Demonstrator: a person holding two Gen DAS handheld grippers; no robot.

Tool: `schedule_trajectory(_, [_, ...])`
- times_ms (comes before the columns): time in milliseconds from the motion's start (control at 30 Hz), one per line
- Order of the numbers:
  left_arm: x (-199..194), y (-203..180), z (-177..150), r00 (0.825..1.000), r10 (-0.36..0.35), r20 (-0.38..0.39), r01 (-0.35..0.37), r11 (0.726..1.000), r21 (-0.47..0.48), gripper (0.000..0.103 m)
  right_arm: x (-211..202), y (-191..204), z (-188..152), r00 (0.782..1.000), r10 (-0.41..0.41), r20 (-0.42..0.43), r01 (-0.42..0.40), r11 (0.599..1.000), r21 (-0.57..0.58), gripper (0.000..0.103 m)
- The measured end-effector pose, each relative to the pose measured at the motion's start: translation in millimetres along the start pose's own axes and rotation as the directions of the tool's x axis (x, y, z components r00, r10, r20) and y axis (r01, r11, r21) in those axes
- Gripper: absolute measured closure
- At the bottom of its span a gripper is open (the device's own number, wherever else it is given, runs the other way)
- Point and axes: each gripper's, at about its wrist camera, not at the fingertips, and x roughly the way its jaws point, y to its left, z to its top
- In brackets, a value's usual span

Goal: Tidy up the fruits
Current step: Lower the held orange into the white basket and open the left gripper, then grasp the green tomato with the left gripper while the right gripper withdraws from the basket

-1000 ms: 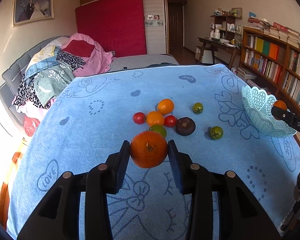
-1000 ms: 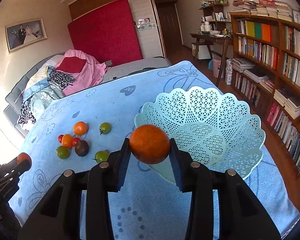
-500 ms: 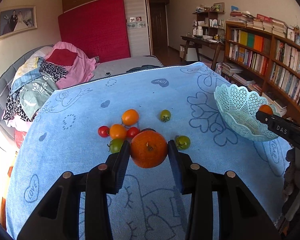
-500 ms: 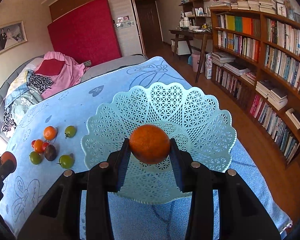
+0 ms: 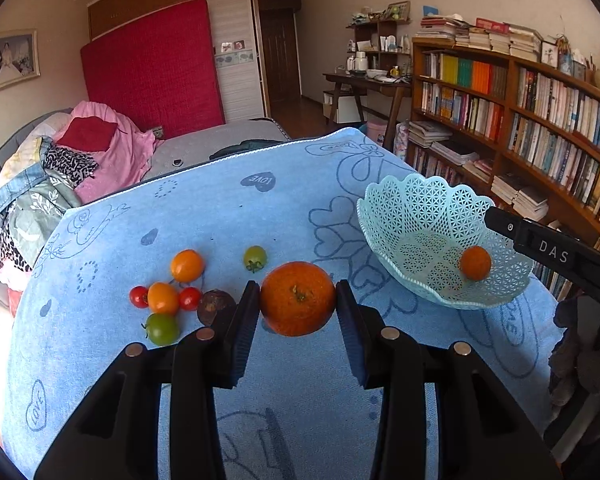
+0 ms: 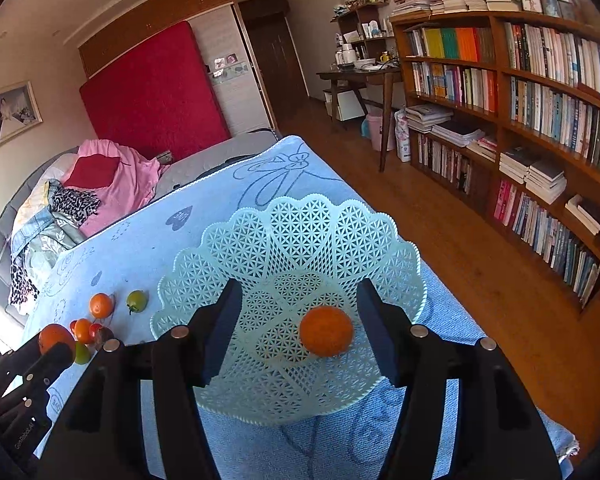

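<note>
My left gripper (image 5: 297,300) is shut on a large orange (image 5: 298,298) and holds it above the blue cloth, left of the mint lattice basket (image 5: 412,208). My right gripper (image 6: 298,328) is open above the basket (image 6: 284,224). A smaller orange (image 6: 326,336) lies loose inside the basket, also seen in the left wrist view (image 5: 475,263). Several small tomatoes and a dark fruit (image 5: 214,306) lie on the cloth at the left: orange ones (image 5: 187,265), red ones (image 5: 139,296), green ones (image 5: 162,328).
The table is covered by a blue towel (image 5: 228,216) with heart prints. A bookshelf (image 6: 540,128) stands along the right wall over wooden floor. A bed with piled clothes (image 5: 60,168) lies behind the table. The basket sits near the table's right edge.
My right gripper moved over the basket, opened and let its orange drop into it. My left gripper has carried its orange rightwards, towards the basket.
</note>
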Motion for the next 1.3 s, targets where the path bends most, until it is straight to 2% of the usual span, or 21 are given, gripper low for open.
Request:
schedule_trajectory(233, [18.6,-26.2,14.4,0.995,-0.099,-0.009,0.1,0.995,0.014,0.063,-10.7,-23.5,12.5,0.999,-0.031,0.037,0.028,0.998,0.061,0.037])
schedule_trajectory(467, [35.3,-50.2,24.1,0.986,-0.165,-0.009,0.165,0.985,0.043,0.063,-10.3,-39.6,15.6,0.998,-0.053,0.035,0.049,0.993,0.111,0.036])
schedule_trajectory(600, [40.5,-57.0,27.4,0.982,-0.187,-0.015,0.187,0.981,0.047,0.063,-8.4,-43.3,15.2,0.998,-0.06,0.027,0.056,0.99,0.126,0.035])
schedule_trajectory(767, [49.1,-60.4,28.2,0.981,-0.191,-0.034,0.193,0.98,0.047,0.061,-5.4,-42.1,13.6,0.998,-0.059,0.021,0.056,0.991,0.125,0.029])
schedule_trajectory(833, [47.6,-60.0,28.8,0.983,-0.185,-0.016,0.185,0.982,0.047,0.043,-3.2,-40.1,12.6,0.998,-0.057,0.016,0.055,0.991,0.119,0.029])
schedule_trajectory(900, [44.8,-57.9,29.9,0.984,-0.18,0.007,0.18,0.983,0.042,0.034,-1.4,-38.9,12.4,0.998,-0.056,0.012,0.055,0.992,0.117,0.029])
schedule_trajectory(1133, [42.7,-44.2,29.1,0.989,-0.147,0.016,0.147,0.989,0.015,0.017,2.6,-35.8,10.6,0.999,-0.054,0.001,0.054,0.992,0.11,0.029])
schedule_trajectory(1300, [36.7,-33.1,25.9,0.994,-0.101,0.039,0.101,0.995,-0.003,0.01,0.1,-32.4,11.1,0.999,-0.049,0.009,0.048,0.994,0.101,0.029])
